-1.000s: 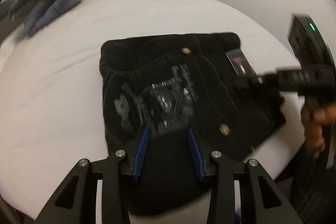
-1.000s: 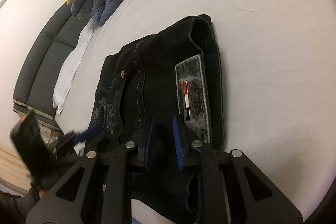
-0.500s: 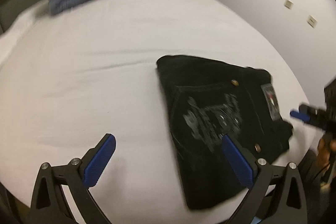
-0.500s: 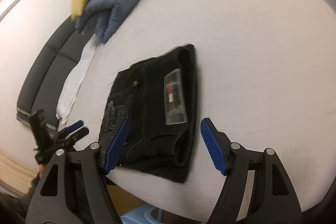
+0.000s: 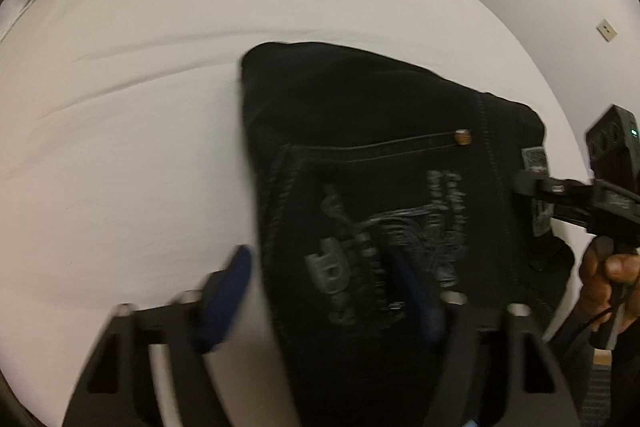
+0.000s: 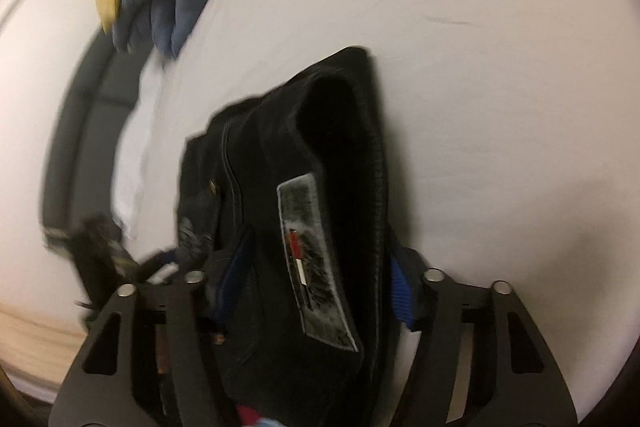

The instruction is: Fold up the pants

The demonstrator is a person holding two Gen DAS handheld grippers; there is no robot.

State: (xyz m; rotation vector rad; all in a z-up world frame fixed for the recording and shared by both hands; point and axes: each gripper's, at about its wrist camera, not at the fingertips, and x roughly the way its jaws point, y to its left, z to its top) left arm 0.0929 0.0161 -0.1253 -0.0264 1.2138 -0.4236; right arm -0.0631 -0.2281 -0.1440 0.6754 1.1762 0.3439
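Back over the folded black pants near the bed's front edge, our left gripper and right gripper straddle thick, limp denim, jaws spread, best gripped at its edges.

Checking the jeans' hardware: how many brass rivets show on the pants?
1 clearly: a brass rivet at the pocket corner on the black pants. Others may be hidden or blurred.

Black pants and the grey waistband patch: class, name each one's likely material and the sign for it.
Black pants: probably denim, matte; heavy stitched seams and a metal rivet. Waistband patch: perhaps leather or faux leather, worn and mottled, stitched edge; the blur leaves it open.
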